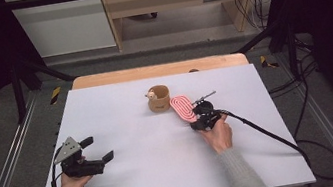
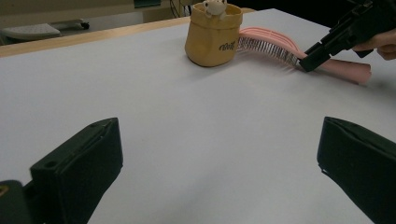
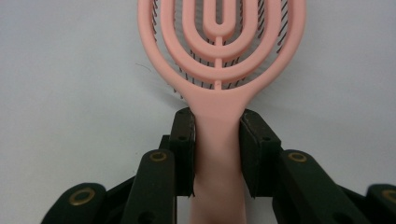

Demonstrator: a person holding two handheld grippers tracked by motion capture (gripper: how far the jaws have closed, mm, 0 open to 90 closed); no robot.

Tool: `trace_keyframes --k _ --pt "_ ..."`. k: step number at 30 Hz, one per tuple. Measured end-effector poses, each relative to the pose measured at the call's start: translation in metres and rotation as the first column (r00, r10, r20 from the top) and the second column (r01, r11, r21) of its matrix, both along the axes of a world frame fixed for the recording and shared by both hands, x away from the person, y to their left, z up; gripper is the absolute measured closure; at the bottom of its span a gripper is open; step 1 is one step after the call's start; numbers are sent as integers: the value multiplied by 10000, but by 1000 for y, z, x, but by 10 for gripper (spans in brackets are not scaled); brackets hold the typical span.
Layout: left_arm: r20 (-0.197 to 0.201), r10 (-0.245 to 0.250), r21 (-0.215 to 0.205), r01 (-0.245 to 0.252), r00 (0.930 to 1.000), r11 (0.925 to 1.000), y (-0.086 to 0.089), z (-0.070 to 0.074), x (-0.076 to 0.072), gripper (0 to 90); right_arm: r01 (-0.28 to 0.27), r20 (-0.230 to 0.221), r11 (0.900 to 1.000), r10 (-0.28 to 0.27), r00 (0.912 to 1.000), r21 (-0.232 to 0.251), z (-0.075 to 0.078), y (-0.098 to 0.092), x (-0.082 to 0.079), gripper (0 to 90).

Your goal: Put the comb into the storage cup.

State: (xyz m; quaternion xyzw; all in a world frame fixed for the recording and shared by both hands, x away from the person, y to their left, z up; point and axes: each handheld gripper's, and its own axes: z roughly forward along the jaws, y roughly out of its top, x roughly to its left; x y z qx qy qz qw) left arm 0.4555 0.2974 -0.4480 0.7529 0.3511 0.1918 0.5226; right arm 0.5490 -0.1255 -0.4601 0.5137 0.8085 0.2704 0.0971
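Gripping step: right tool (image 3: 217,154) clamped on the handle of the pink hairbrush (image 3: 219,51), lying on the white worktop (image 1: 125,130) at four o'clock from the tan pouch (image 1: 159,98). Left tool (image 1: 98,150) gaping wide, idle at eight o'clock. Next, probably: lift cleanly, keeping bristles off the pouch.

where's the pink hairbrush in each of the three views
High view: the pink hairbrush lies right of centre on the white table, beside the tan pouch, its handle in the right gripper.
Left gripper view: top right, stretching from behind the tan pouch to the right gripper.
Right gripper view: centre, its handle clamped between the jaws.
Shared landmark: the right gripper on the brush handle.
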Motion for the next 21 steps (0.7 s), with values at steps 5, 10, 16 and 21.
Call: trace_keyframes --k 5,10,16,21 --pt "17 8 -15 -8 10000 10000 0 0 0 0 -19 -45 10000 19 10000 45 3 -1 -1 695" --pt "10 12 -9 -12 10000 10000 0 0 0 1 -98 -53 9999 98 9999 82 6 -3 -2 697" --pt "3 20 -24 -20 10000 10000 0 0 0 1 -162 171 9997 159 9997 172 13 -7 -6 698" --pt "12 34 -21 -34 10000 10000 0 1 0 1 -225 431 9993 212 9988 307 25 -14 -11 698"
